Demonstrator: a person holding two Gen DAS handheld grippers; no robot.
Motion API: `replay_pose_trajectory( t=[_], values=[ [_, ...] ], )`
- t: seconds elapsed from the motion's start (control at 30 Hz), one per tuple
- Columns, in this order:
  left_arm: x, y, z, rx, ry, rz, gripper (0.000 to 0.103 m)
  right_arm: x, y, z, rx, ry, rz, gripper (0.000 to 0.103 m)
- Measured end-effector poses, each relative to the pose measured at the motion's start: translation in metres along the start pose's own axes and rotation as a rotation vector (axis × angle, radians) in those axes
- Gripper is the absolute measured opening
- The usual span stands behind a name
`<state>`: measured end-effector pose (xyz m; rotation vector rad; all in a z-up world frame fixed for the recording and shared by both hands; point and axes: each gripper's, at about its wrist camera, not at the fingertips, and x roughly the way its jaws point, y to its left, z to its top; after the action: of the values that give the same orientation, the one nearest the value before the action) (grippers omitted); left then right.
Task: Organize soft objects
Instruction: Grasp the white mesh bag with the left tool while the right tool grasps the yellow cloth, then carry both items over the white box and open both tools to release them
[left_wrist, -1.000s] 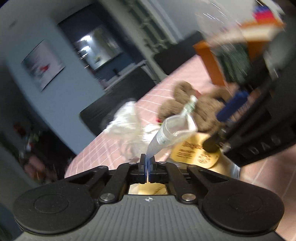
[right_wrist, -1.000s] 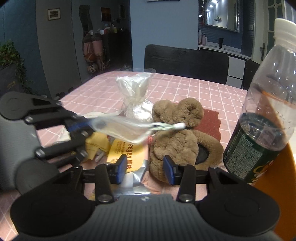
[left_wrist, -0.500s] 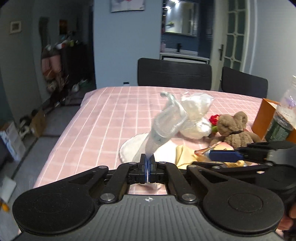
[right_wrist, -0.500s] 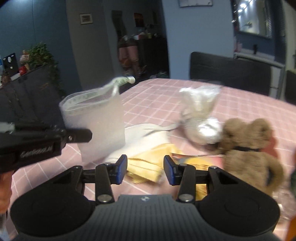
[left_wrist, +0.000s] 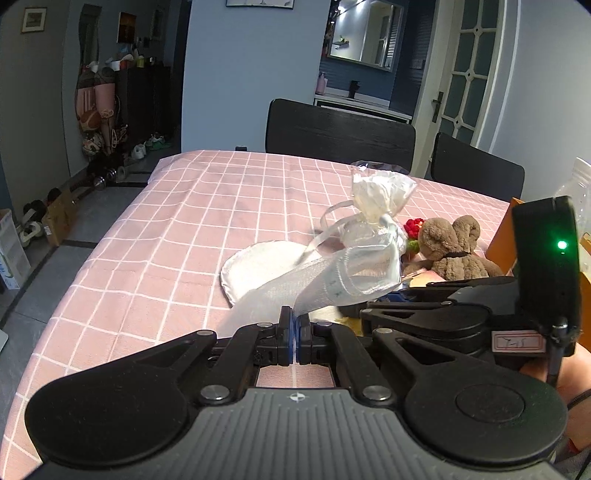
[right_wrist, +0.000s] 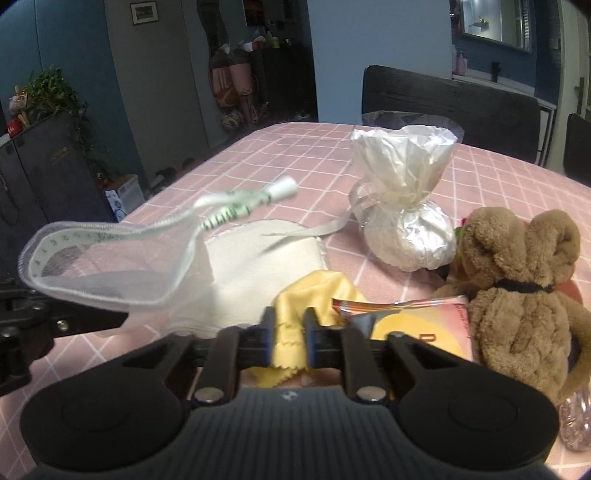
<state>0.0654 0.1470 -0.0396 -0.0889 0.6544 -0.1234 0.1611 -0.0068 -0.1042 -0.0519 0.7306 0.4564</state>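
Observation:
My left gripper (left_wrist: 294, 325) is shut on the lower edge of a white mesh zip bag (left_wrist: 332, 280), which hangs open-mouthed over the pink checked table (left_wrist: 166, 240). In the right wrist view the mesh bag (right_wrist: 110, 266) floats at the left, its zip pull sticking up. My right gripper (right_wrist: 289, 332) is closing, its pads pressing a crumpled yellow cloth (right_wrist: 314, 295) that lies on the table. A brown teddy bear (right_wrist: 517, 295) sits to the right of it.
A tied white plastic pouch (right_wrist: 402, 206) with a ribbon stands behind a white round pad (right_wrist: 251, 273). A colourful snack packet (right_wrist: 424, 325) lies by the bear. An orange box (left_wrist: 502, 236) and a bottle (left_wrist: 583, 192) stand at the right edge; black chairs (left_wrist: 340, 136) line the far side.
The left gripper rolled upright and carried the mesh bag to the left. The right gripper swung left from the bear to the yellow cloth, and its jaws closed on it.

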Motion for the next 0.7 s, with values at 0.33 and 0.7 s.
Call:
replay_pose_trajectory(
  t=[0.33, 0.7],
  values=[
    [-0.017, -0.008, 0.009, -0.013, -0.048, -0.007, 0.001, -0.031, 0.002, 0.008, -0.029, -0.079, 0.004, 0.004],
    [-0.074, -0.026, 0.019, -0.006, -0.091, -0.077, 0.000, -0.114, 0.014, 0.013, -0.021, -0.175, 0.090, 0.004]
  ],
)
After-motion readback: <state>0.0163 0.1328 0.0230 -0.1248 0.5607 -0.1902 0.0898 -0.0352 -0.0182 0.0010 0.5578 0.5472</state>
